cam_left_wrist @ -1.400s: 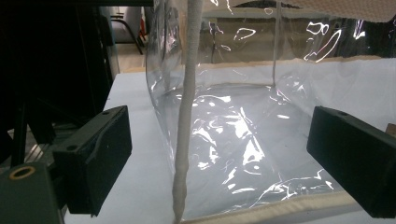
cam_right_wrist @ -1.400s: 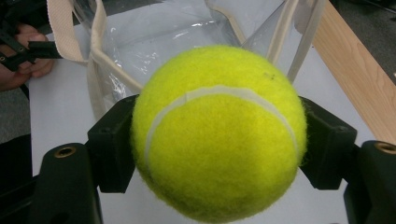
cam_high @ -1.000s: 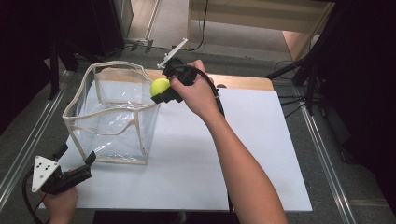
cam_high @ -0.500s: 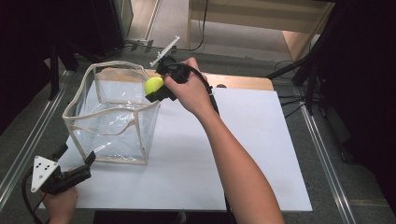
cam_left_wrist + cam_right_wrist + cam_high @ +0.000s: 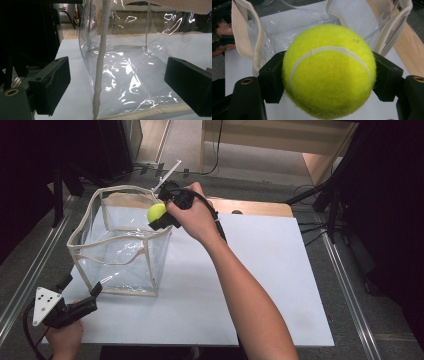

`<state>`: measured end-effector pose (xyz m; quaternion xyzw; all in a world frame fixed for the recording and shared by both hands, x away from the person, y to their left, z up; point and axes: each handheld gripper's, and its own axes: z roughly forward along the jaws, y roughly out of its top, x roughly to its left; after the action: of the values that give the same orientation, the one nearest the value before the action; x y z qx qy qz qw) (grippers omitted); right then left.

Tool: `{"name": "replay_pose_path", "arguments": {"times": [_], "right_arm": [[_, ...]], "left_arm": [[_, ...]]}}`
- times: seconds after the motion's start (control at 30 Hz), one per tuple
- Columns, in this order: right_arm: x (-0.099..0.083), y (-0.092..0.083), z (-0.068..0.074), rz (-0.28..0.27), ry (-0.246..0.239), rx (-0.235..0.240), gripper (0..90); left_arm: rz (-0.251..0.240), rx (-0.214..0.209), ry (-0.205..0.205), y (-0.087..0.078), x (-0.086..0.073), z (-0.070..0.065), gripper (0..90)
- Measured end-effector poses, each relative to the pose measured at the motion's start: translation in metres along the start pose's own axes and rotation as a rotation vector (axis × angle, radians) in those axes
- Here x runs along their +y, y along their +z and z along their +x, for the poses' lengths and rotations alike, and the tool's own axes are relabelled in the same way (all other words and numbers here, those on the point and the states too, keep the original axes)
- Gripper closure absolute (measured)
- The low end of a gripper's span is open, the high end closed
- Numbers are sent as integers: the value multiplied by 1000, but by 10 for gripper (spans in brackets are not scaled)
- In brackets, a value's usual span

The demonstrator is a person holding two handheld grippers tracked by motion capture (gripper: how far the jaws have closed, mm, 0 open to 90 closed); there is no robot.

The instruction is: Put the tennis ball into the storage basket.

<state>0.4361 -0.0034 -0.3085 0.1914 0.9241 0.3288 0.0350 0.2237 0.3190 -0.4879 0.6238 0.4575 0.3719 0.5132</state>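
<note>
Tennis ball [image 5: 329, 70] sits clamped in the right tool [image 5: 162, 217] above the clear bag's [image 5: 120, 252] rim; left tool [image 5: 80, 307] gapes apart.

The right forearm [image 5: 250, 290] reached forward from the bottom edge, its hand [image 5: 197, 217] wrapped around the right gripper [image 5: 161, 216] at the far right corner of the clear bag [image 5: 120, 240], above its rim; the jaws were clamped on a tennis ball [image 5: 328, 68]; the left hand [image 5: 65, 337] held the left gripper [image 5: 82, 302] just before the bag's near left corner; its jaws stood wide apart, gripping nothing, aimed at the bag's near wall.
</note>
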Motion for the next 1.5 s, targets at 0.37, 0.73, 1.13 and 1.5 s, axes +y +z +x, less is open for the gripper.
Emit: {"name": "replay_pose_path", "arguments": {"times": [0.37,0.73,1.13,1.5], "right_arm": [[2,15,1,58,-1,-5,235],[0,7,2,11,5,16,157],[-19,-11,6,-47,6,6,94],[-32,-15,7,-42,23,-6,0]], "left_arm": [[3,1,1,0,0,0,69],[1,-1,3,0,0,0,69],[1,-2,8,0,0,-1,69],[5,0,13,0,0,0,69]]}}
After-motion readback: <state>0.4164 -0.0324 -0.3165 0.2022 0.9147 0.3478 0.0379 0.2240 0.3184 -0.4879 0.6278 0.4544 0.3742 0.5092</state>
